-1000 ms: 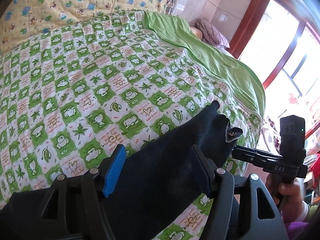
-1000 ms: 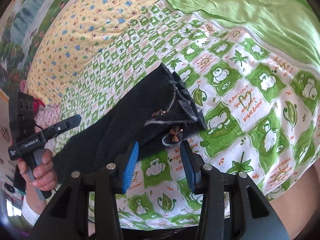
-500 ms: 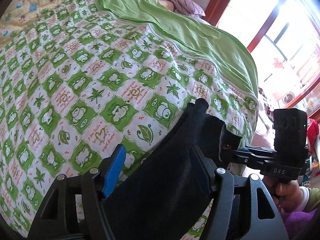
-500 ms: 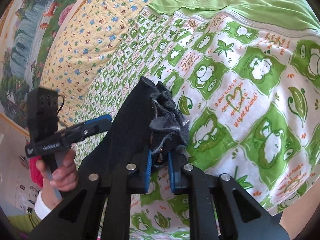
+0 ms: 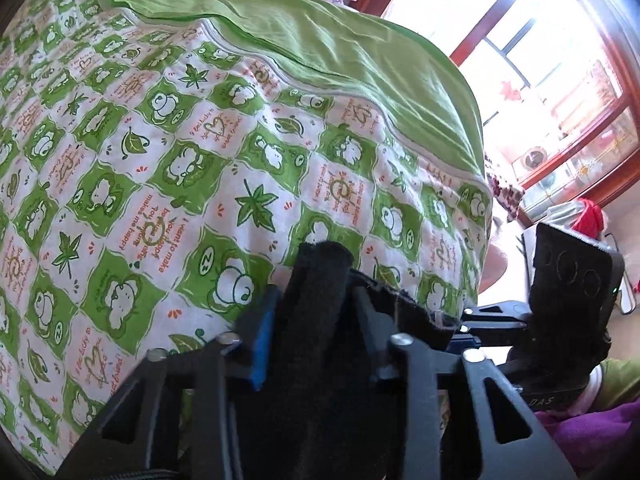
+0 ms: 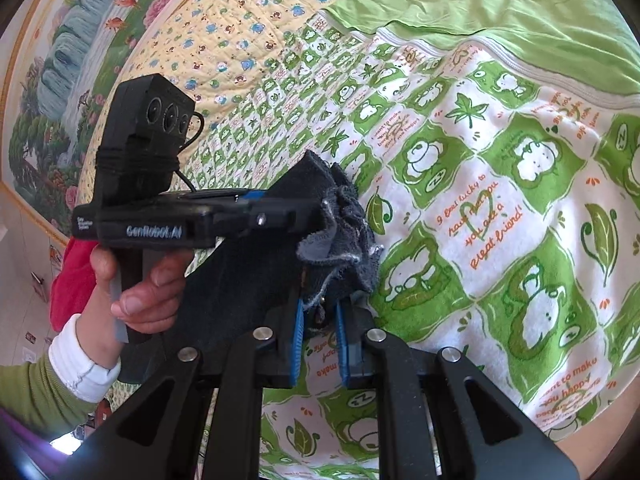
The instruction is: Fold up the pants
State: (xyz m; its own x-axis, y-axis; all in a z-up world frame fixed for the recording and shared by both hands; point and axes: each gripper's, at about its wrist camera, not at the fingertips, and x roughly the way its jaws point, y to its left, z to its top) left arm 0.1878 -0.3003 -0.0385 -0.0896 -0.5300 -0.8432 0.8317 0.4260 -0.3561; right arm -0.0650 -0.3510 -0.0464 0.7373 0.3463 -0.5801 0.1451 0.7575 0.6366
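My left tool [image 5: 316,312], open a second ago, is now clamping the pants [image 5: 320,280] beside my right tool [image 6: 318,320]; both gripping, I'm ready to lift off the bed [image 5: 160,152].

Black pants [image 6: 256,264]; green-white frog-check quilt [image 5: 160,152] w/ plain green border; blue-padded gripper [image 6: 319,340].

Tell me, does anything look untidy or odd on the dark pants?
Yes. The dark fabric pants are bunched at the end held by the right gripper: the frayed pale edge is crumpled, not flat.
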